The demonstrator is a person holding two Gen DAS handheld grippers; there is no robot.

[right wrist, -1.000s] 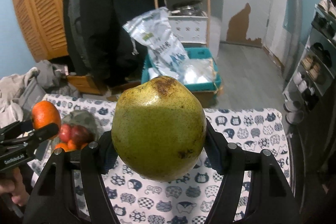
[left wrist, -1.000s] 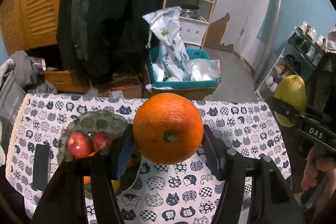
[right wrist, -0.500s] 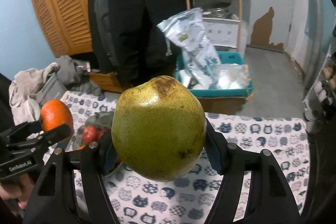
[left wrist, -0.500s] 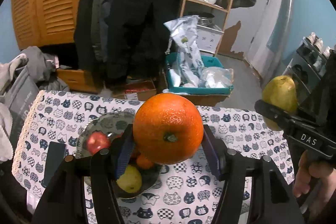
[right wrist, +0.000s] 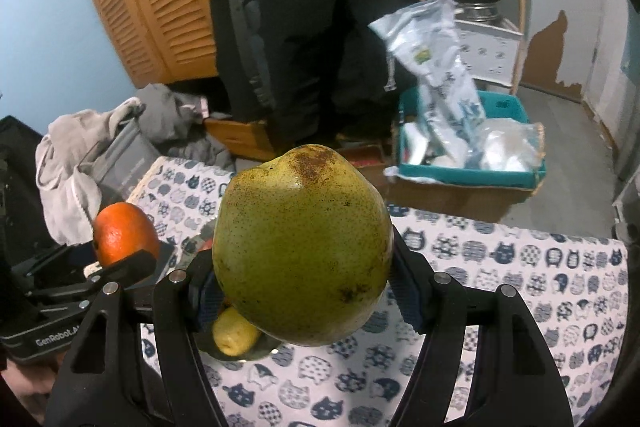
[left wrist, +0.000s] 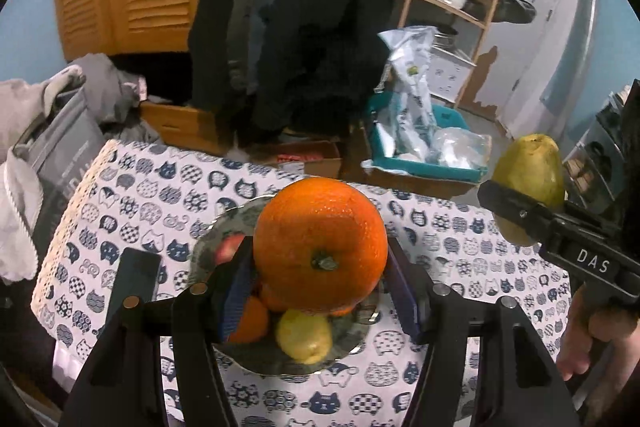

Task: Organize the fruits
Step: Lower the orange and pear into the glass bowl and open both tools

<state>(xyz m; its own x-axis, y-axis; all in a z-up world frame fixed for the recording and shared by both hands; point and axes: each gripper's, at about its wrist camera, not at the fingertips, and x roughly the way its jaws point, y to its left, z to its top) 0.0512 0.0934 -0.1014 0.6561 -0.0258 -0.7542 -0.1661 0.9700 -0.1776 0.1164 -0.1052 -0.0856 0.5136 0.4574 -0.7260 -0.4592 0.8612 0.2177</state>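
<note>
My left gripper (left wrist: 320, 267) is shut on a large orange (left wrist: 320, 245) and holds it above a grey patterned bowl (left wrist: 352, 337) on the table. The bowl holds a lemon (left wrist: 304, 337), small oranges (left wrist: 248, 321) and a red apple (left wrist: 228, 249), partly hidden. My right gripper (right wrist: 302, 279) is shut on a green pear (right wrist: 302, 245), held above the table right of the bowl. The pear also shows in the left wrist view (left wrist: 528, 183); the orange also shows in the right wrist view (right wrist: 124, 233). The lemon shows under the pear (right wrist: 234, 333).
The table has a cat-print cloth (left wrist: 460, 259). A dark phone-like slab (left wrist: 134, 279) lies left of the bowl. Beyond the far edge stand a teal bin with bags (left wrist: 420, 143), cardboard boxes, hanging coats and a wooden shelf. Clothes pile at the left (left wrist: 48, 131).
Both grippers moved left with their fruit. The orange now hangs over the bowl, which was left of it before. The pear has come closer to the bowl.
</note>
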